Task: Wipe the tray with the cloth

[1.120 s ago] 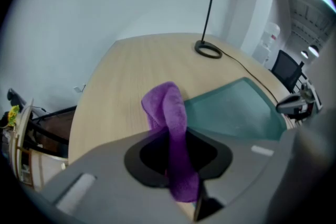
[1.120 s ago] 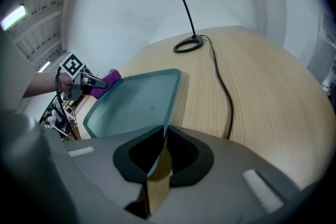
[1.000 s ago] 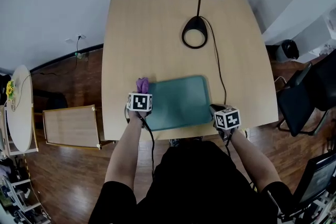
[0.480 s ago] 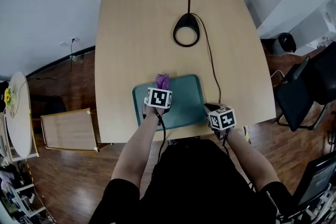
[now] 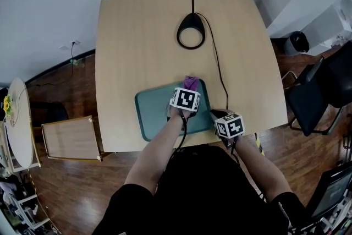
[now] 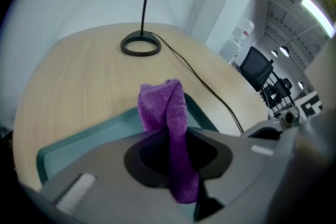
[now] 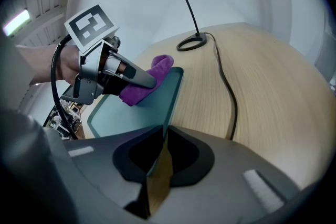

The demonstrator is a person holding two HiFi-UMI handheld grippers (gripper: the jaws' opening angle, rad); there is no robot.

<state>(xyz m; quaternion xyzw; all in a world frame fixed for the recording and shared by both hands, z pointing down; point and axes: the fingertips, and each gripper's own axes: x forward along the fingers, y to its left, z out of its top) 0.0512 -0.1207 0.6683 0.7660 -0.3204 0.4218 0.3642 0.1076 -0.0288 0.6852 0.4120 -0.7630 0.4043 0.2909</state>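
Observation:
A teal tray (image 5: 157, 115) lies near the table's front edge. My left gripper (image 5: 188, 90) is shut on a purple cloth (image 5: 191, 83) and holds it down on the tray's far right corner. In the left gripper view the cloth (image 6: 164, 107) stands up out of the closed jaws, above the tray (image 6: 73, 141). My right gripper (image 5: 216, 115) is shut on the tray's right rim. In the right gripper view that rim (image 7: 167, 107) runs straight in between the jaws, and the left gripper (image 7: 147, 80) presses the cloth (image 7: 149, 81) on the tray beyond.
A black desk lamp with a ring base (image 5: 191, 37) stands at the table's far middle. Its cable (image 5: 219, 77) trails past the tray's right side towards the front edge. A small wooden table (image 5: 71, 137) stands on the floor to the left, and office chairs (image 5: 316, 96) to the right.
My left gripper has slid the cloth rightwards across the tray, from its far left corner to its far right corner. The right gripper has stayed on the tray's rim.

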